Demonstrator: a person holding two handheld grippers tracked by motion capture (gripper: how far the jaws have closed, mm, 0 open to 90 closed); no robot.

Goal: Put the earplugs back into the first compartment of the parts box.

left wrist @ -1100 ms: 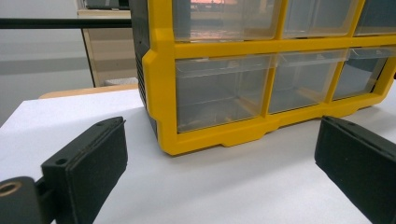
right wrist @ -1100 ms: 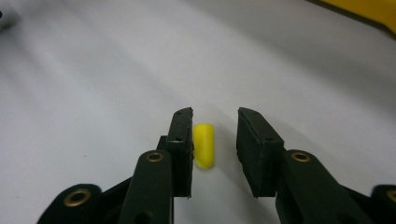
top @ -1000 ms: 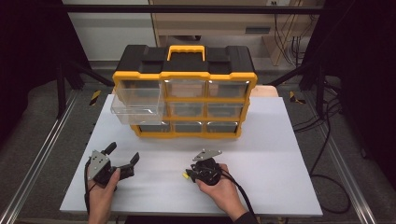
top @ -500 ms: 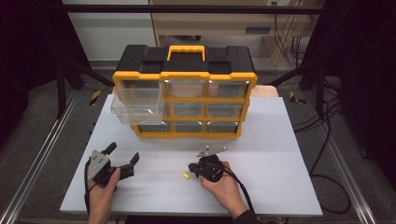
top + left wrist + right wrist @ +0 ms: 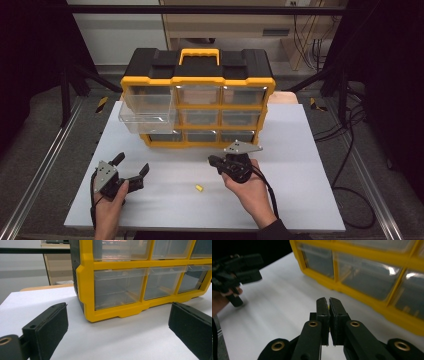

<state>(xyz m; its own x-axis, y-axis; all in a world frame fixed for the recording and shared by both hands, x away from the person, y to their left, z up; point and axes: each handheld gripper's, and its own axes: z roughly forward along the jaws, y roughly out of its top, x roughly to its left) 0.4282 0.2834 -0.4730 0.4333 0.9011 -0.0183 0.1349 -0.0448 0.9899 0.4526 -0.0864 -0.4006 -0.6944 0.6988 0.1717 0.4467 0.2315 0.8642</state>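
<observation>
A white desk point(image 5: 300, 200) carries a yellow and black drawer cabinet point(image 5: 197, 97) at its far side, with one clear drawer point(image 5: 146, 116) at the cabinet's left pulled out. Two hands come in from the near edge. The left gripper point(image 5: 131, 165) rests low near the desk's left front, its jaws spread wide with nothing between them. The right gripper point(image 5: 211, 160) is raised near the middle, just in front of the cabinet, its jaws just closed tight; a sliver of yellow shows between the pads in the right gripper view. A small yellow piece point(image 5: 199, 188) lies on the desk between the two grippers, below and left of the right gripper, apart from both.
</observation>
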